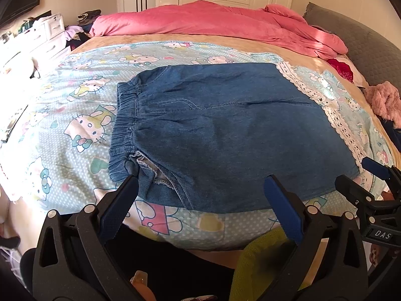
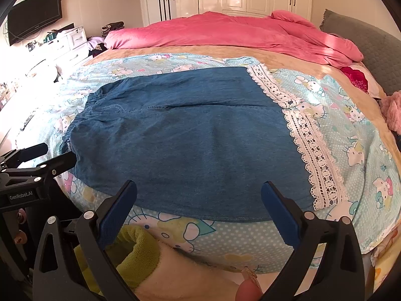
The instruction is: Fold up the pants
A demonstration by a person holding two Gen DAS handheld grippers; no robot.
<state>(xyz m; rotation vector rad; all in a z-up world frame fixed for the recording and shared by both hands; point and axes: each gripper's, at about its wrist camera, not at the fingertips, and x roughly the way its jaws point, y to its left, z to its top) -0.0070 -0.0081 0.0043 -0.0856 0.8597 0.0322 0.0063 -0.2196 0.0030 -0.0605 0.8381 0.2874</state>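
Observation:
Blue denim pants point(image 1: 225, 130) lie flat on the bed, elastic waistband point(image 1: 125, 125) to the left and white lace leg hems point(image 1: 335, 118) to the right. They also show in the right wrist view point(image 2: 190, 135), lace hems point(image 2: 310, 148) at right. My left gripper point(image 1: 201, 180) is open and empty, hovering over the pants' near edge by the waistband. My right gripper point(image 2: 199, 186) is open and empty over the near edge, further right. Each gripper shows in the other's view: the right one point(image 1: 361, 170), the left one point(image 2: 57, 153).
The pants rest on a light-blue Hello Kitty sheet point(image 1: 82, 125) over a tan bedspread point(image 2: 288, 60). A pink duvet point(image 1: 213, 22) is bunched at the far side, a grey headboard point(image 1: 363, 45) at right. White drawers point(image 1: 47, 35) and a wall TV point(image 2: 35, 15) stand left.

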